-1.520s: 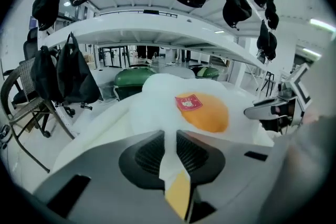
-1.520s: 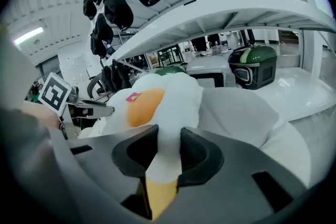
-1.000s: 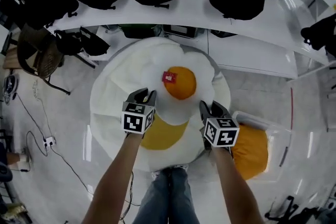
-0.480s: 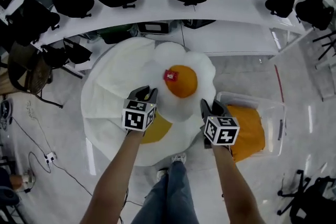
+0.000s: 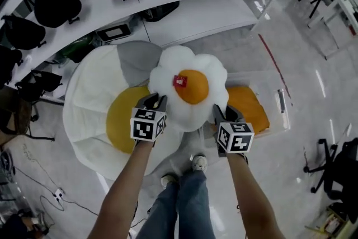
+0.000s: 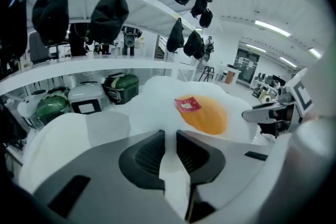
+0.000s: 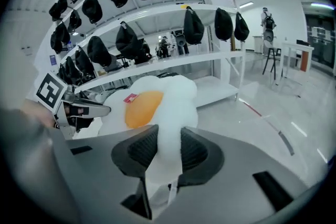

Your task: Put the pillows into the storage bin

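Jaws on left gripper and right gripper are nearly closed, each pinching the white rim of the egg pillow, which is held in the air. Big egg cushion on floor at left; storage bin holding an orange pillow at right. Likely light, soft, floppy, so opposite-rim pinches suit. A second ago it hung over the cushion; now it's at the bin's edge.

A fried-egg pillow hangs flat beside the storage bin.
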`<state>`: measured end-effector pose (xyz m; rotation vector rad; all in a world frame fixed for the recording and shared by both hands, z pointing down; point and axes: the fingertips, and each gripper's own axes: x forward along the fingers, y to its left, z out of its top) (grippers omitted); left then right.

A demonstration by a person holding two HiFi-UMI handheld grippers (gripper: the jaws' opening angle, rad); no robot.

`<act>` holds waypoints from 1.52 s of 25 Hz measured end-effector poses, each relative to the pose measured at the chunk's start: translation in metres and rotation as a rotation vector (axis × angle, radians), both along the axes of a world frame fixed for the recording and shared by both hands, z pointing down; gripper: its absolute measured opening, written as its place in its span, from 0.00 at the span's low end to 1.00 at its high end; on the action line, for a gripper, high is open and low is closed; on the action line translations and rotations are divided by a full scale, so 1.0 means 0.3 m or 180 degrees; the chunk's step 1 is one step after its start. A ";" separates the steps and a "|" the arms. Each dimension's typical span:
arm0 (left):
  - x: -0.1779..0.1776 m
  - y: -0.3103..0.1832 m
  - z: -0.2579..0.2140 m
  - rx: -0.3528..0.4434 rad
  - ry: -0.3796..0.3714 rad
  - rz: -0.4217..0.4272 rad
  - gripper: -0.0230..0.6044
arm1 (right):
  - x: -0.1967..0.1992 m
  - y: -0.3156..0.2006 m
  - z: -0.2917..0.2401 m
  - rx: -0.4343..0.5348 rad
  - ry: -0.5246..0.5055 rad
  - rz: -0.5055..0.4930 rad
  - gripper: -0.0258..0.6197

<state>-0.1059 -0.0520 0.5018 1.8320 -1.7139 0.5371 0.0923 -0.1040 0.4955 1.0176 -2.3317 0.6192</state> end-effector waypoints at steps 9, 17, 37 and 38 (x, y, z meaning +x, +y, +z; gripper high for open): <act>0.539 -0.293 0.265 -0.0229 0.0145 0.0499 0.16 | 0.554 -0.195 0.233 -0.0183 0.0269 0.0527 0.21; 0.859 -0.363 0.616 -0.0725 0.0113 0.0929 0.16 | 0.867 -0.239 0.563 -0.0531 0.0643 0.0807 0.25; 0.802 -0.383 0.723 -0.0996 0.0126 0.0625 0.47 | 0.942 -0.262 0.670 -0.0723 0.0576 0.1209 0.67; 0.788 -0.379 0.702 -0.0950 0.0151 0.0591 0.47 | 0.935 -0.262 0.646 -0.0676 0.0574 0.1208 0.67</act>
